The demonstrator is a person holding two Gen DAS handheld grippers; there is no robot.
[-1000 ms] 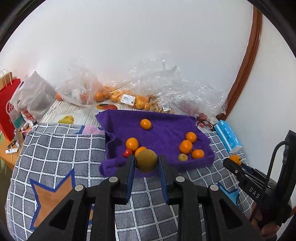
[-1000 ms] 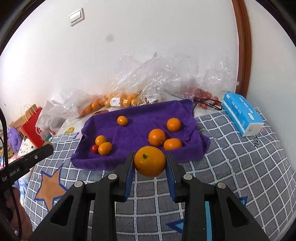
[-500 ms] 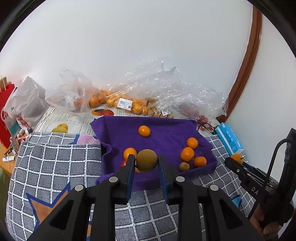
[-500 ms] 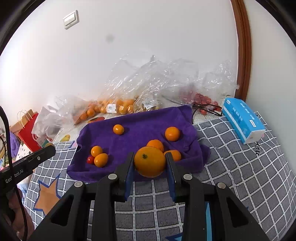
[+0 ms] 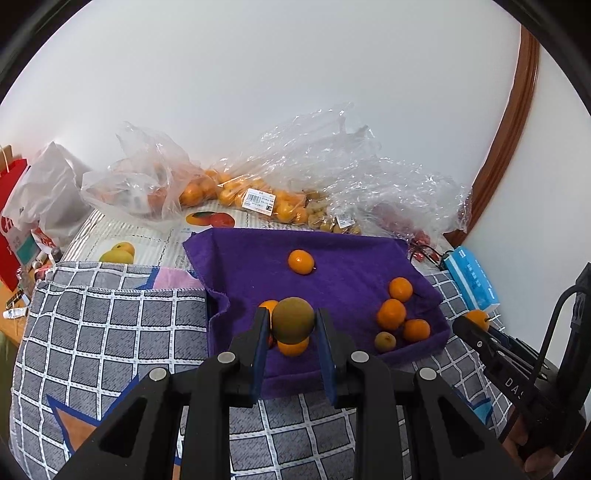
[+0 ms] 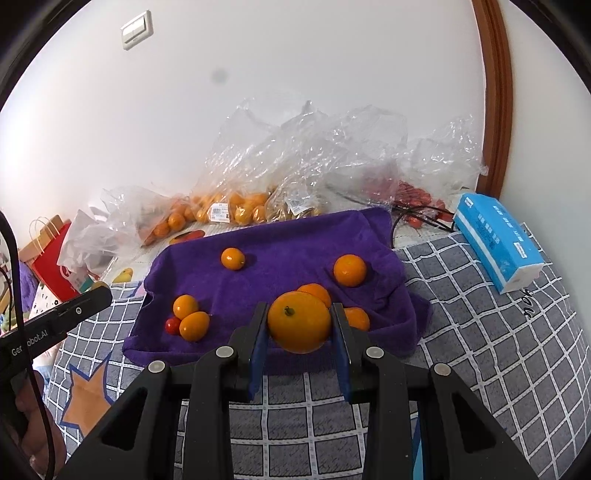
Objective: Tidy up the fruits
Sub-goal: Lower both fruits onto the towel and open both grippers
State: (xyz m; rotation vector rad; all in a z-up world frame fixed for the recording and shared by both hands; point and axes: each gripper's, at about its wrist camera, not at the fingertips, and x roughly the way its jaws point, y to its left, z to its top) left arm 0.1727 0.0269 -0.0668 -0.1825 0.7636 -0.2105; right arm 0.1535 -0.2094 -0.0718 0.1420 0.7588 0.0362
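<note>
Both wrist views low, facing purple towel (image 5: pixel 343 266) (image 6: pixel 295 243).

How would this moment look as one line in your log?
left tongs: shut on brownish-green fruit | right tongs: shut on orange | both over purple towel

A grey checked blanket (image 6: pixel 480 350) with an orange star (image 6: pixel 86 398) covers the near surface. A blue tissue pack (image 6: pixel 496 240) lies on its right side, near a brown door frame (image 6: pixel 495 92). A red paper bag (image 6: pixel 50 266) stands at far left, and a white wall switch (image 6: pixel 136 29) sits high on the wall
</note>
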